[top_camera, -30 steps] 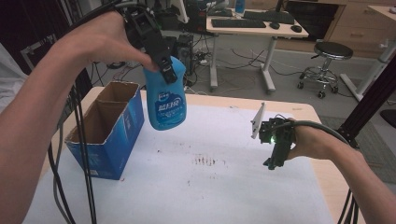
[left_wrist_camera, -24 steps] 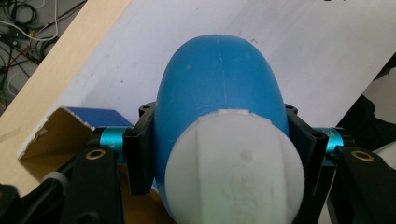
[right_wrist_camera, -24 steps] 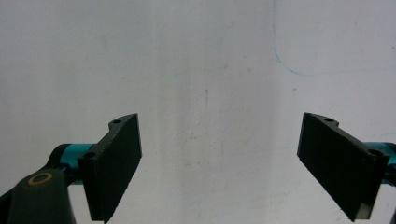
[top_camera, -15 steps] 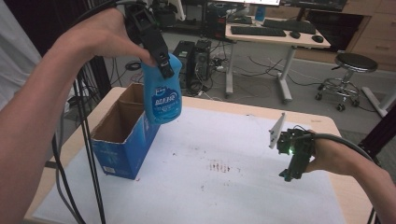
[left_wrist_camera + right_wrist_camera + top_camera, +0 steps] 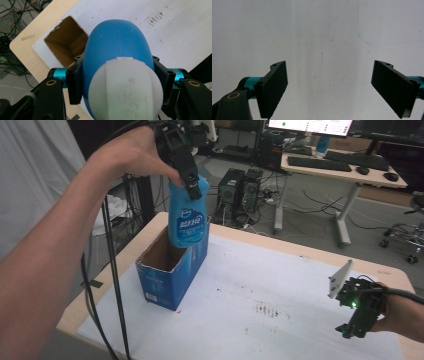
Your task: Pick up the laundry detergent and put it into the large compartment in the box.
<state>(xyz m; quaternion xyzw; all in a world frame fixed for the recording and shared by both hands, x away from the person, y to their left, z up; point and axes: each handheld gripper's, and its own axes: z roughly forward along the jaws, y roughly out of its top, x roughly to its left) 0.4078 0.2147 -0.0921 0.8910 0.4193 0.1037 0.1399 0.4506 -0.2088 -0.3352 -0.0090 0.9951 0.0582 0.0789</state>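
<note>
We see the blue bottle [image 5: 187,217] hanging upright, long axis vertical, straight below the left gripper [image 5: 191,184], whose jaws clench its neck under the white cap [image 5: 125,87]. The open blue box [image 5: 172,270] lies just beneath and slightly to one side of that claw. Our left forearm is raised high, while the right gripper [image 5: 361,312] rests well apart with jaws spread over bare table [image 5: 319,37].

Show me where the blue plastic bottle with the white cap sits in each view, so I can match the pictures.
High view: blue plastic bottle upper left of centre, hanging over the open blue cardboard box.
Left gripper view: centre, white cap nearest, the bottle clamped by the left hand-held gripper.
Right gripper view: not in it, just white table surface.
Shared landmark: the box's brown opening.
</note>
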